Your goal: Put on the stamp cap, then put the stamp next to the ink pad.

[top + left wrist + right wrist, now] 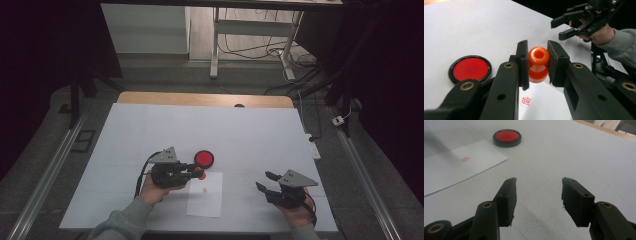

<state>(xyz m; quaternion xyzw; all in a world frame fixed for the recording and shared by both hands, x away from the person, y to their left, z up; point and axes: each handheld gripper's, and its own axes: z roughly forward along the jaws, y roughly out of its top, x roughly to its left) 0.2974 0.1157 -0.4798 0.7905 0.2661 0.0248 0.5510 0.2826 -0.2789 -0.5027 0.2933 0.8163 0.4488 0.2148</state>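
on the white-covered table (150, 130), near the person's edge, the left gripper (537, 63) is clamped on a small glossy orange stamp with a rounded knob handle (538, 63), holding it just above the top edge of a white sheet of paper (206, 197). below it a red seal mark (525, 101) is already printed on that sheet, so i'd judge the stamping itself done. a round black-rimmed red ink pad (204, 158) sits uncovered on the table just beyond the sheet's top edge, close beside the stamp. whether the stamp's face touches the paper i can't quite tell; it looks lifted clear. the right gripper (267, 182) hovers well off to the right with its jaws apart and nothing between them. what seems left is setting the stamp down somewhere, perhaps by the pad, and letting go.
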